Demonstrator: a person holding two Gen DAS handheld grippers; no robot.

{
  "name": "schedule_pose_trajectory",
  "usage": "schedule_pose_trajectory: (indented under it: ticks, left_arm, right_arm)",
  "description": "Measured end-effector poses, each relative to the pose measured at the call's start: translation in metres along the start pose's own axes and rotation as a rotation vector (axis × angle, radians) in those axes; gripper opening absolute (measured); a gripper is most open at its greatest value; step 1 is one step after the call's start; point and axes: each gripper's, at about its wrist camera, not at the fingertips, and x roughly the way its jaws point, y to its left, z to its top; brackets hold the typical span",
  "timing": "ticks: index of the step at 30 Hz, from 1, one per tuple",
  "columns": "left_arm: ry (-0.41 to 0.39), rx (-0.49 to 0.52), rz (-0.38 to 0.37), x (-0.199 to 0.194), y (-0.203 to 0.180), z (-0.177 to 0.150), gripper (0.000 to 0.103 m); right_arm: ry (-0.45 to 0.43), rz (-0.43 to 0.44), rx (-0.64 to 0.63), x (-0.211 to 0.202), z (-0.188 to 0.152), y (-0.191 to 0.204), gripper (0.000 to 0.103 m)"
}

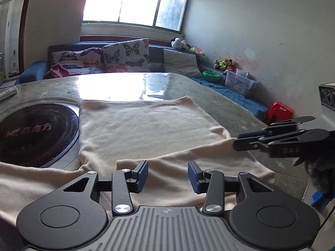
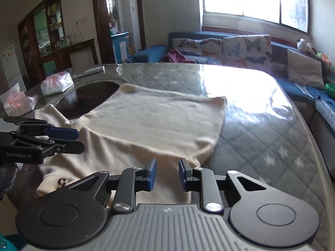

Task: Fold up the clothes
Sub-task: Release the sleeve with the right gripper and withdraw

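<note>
Cream top (image 1: 146,125) on tabletop (image 2: 261,125): soft, light, floppy. Grab hems/corners, both sides. Left hand-held gripper (image 1: 168,174) part-open, empty; right hand-held gripper (image 2: 167,172) narrow gap, can't tell if pinching cloth.

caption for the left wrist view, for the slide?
Left gripper open over a cream garment on the table; right gripper at the garment's right edge.

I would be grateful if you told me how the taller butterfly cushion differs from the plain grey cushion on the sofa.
The butterfly cushion is pale with coloured butterflies; the grey cushion has no pattern. The butterfly cushion stands taller against the backrest; the grey cushion sits lower and leans back. The grey cushion lies nearer the soft toys than the butterfly cushion. Both are squarish and rest on the blue sofa.
</note>
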Motion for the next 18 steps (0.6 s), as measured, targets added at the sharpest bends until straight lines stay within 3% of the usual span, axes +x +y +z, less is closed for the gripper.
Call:
schedule_pose_trajectory:
  ticks: [7, 18]
  left_arm:
    - [0.057, -0.044, 0.069, 0.013, 0.018, -0.001, 0.031]
    - [0.027, -0.094, 0.129, -0.019, 0.040, -0.011, 0.031]
  right_arm:
    - [0.035, -0.002, 0.026, 0.023, -0.004, -0.005, 0.021]
    - [0.037, -0.002, -0.056, 0.026, 0.001, 0.013, 0.027]
